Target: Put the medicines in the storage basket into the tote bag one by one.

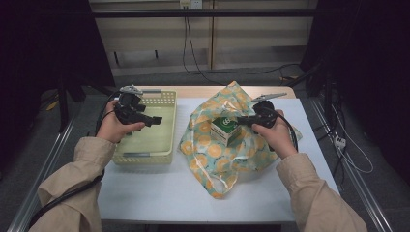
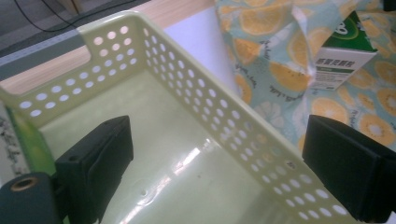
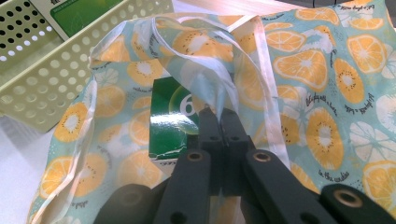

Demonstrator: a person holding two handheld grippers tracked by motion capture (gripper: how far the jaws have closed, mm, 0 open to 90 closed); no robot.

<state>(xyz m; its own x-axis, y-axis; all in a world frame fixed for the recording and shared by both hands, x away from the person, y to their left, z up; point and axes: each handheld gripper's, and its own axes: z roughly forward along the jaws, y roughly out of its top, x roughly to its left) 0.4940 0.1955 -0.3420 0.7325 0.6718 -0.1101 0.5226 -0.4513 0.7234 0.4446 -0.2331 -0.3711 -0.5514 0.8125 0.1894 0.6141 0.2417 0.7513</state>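
Honestly the risk is the thin orange-print bag [image 1: 227, 140] on the desk slipping from the right gripper [image 3: 219, 122], fingers pinched shut on its handle, so the green box [image 1: 225, 128] inside tips before the open, empty-fingered left gripper [image 1: 151, 120] over the basket [image 1: 145, 155] arrives.
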